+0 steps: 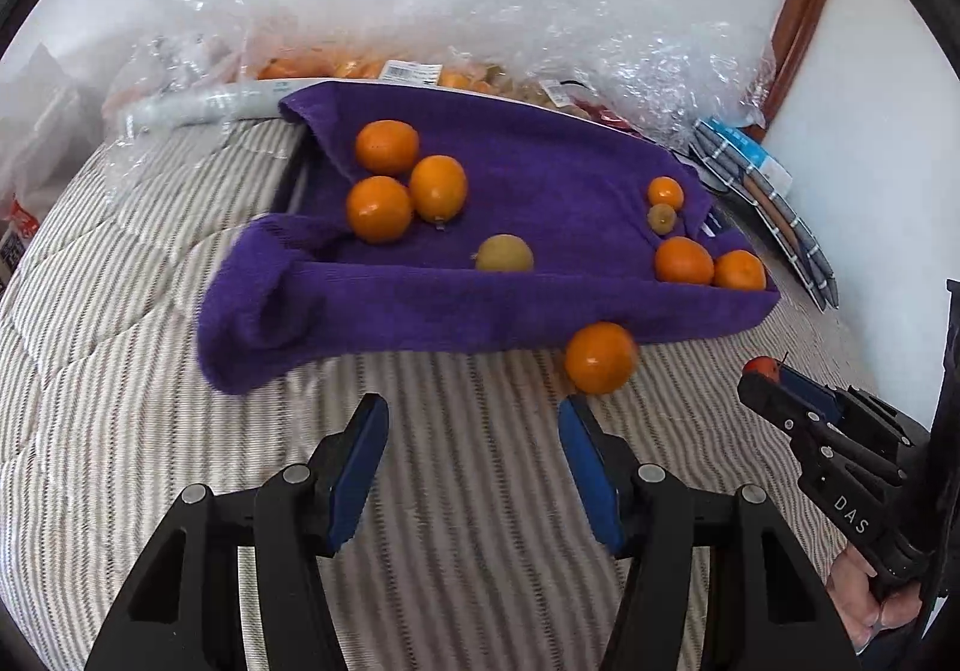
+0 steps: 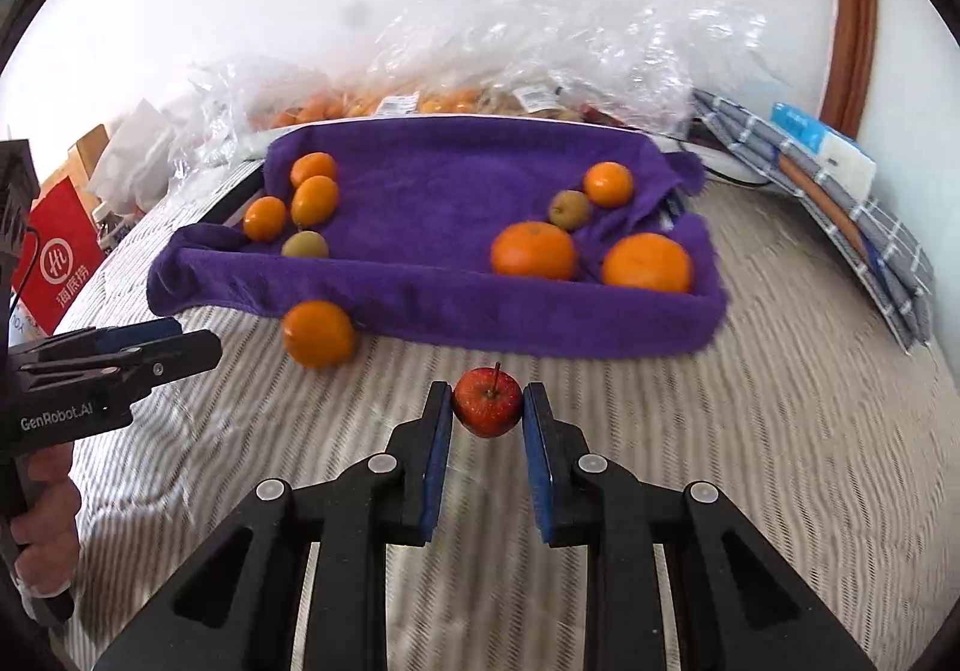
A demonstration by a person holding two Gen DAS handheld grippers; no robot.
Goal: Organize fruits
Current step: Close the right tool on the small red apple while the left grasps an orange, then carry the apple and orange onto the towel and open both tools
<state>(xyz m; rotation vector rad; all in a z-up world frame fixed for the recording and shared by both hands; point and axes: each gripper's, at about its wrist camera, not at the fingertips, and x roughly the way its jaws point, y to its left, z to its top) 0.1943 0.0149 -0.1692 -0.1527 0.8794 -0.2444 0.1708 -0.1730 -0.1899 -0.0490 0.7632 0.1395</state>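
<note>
1. The right gripper (image 2: pixel 487 401) pinches a small red apple (image 2: pixel 487 401) between its blue pads, stem up, above the striped bedding (image 2: pixel 750 461).
2. The left gripper (image 1: pixel 474 425) is spread wide with nothing between its fingers; an orange (image 1: pixel 600 358) sits at 1 o'clock from it (blurred), just beside the towel's near edge.
3. The purple towel (image 1: pixel 540 179) holds oranges and two greenish fruits, in clusters at 10 and 2 o'clock.

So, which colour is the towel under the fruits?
Purple towel, clearest in the right wrist view.
</note>
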